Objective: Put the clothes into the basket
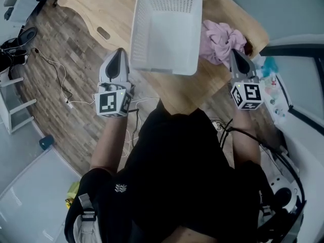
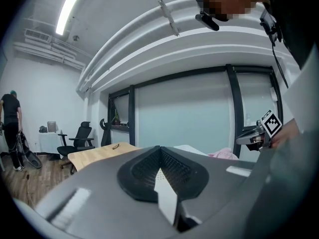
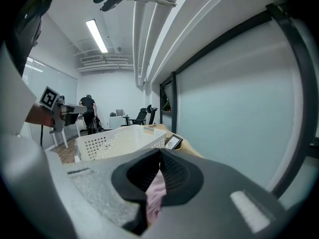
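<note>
Currently, step in hand: the approach to the first pick-up, by my reading. Item one, white basket (image 1: 163, 69), perforated walls, on the wooden table (image 1: 101, 6), nothing visible inside it. Item two, pink clothes (image 1: 220, 40), a crumpled heap on the table just beside the basket's right wall, none of it in the basket. Left gripper (image 1: 120, 52): jaws together, nothing between them, tip near the basket's near left corner. Right gripper (image 1: 234, 53): jaws together at the tips, tip at the near edge of the heap. Pink shows through the slot behind the tips in the right gripper view, seemingly cloth lying beyond, not pinched. Next move, as judged: the right jaws must open before they can take cloth, then go down into the heap, close on a good fold, and lift it clear over the basket's wall.
</note>
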Available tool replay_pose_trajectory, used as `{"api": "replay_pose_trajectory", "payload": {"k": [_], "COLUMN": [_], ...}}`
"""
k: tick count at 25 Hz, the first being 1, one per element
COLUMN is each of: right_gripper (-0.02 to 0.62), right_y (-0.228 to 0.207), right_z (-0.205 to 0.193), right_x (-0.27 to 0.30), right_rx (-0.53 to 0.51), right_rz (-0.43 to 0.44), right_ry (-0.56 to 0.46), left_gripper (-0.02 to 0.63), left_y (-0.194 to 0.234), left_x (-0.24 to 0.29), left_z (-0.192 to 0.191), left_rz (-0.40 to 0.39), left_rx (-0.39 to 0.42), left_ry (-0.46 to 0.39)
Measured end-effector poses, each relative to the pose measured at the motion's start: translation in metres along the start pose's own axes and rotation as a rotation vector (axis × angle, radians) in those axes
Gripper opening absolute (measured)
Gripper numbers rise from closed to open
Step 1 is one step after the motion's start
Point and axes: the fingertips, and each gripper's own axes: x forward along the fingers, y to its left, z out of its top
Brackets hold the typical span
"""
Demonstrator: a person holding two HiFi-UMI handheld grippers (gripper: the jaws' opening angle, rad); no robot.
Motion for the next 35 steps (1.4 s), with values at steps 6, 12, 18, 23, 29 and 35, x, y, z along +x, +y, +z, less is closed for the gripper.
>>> {"api": "replay_pose_trajectory", "payload": {"k": [6,12,18,23,29,35], "right_gripper": [0.082,0.294,0.414,0.414,0.414,0.375], "right_y": [0.01,0.009,-0.004,-0.01,-0.017,-0.021], "right_z": [-0.015,-0.038,-0.06,-0.079,-0.095,-0.102], "right_x": [0.022,0.052,0.067,0.083,0.1,0.108], "right_rx": [-0.022,-0.048,-0.078,-0.087,-0.081,-0.076], "right_rz": [-0.005,-0.009,-0.053,-0.047,-0.073,-0.092], "right_ry": [0.036,0.12,0.173,0.218,0.26,0.282], "left_gripper": [0.006,0.006,0.006,0.006,0.006,0.006], "left_y": [0.03,0.058,0.068,0.069,0.072,0.078], "left_x": [0.018,0.041,0.052,0.054,0.054,0.05], "left_z": [-0.006,-0.019,-0.038,-0.046,-0.047,-0.053], "left_rz": [-0.013,0.012,0.038,0.044,0.061,0.078], "left_rx": [0.017,0.006,-0.009,0.007,0.015,0.001], "left_ry": [-0.019,-0.004,0.027,0.053,0.077,0.087]}}
